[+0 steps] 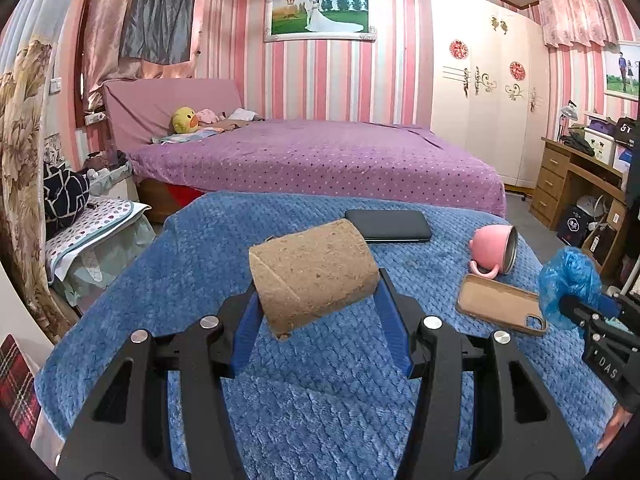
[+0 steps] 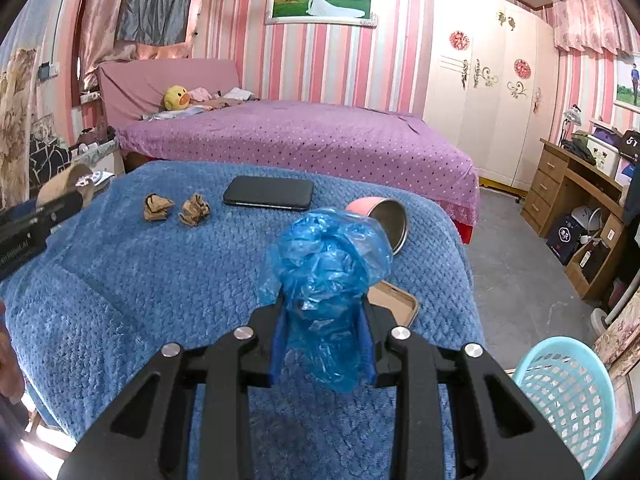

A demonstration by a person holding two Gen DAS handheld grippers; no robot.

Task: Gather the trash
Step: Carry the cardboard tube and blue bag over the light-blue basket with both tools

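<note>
Left gripper [image 1: 316,300] clamps cardboard roll [image 1: 314,270] | right gripper [image 2: 325,320] clamps blue plastic bag [image 2: 328,268]

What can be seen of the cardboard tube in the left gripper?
The cardboard tube is a short, wide roll core of rough brown speckled board, hollow, its open end showing in the right wrist view. It lies crosswise between the blue pads of the left gripper, which is shut on it, and is held clear above the blue blanket. Nothing else touches it.

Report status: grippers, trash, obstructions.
Left gripper shut on cardboard tube. Right gripper shut on blue plastic bag. Two paper wads remain on blanket. Laundry basket right, path unobstructed.
</note>
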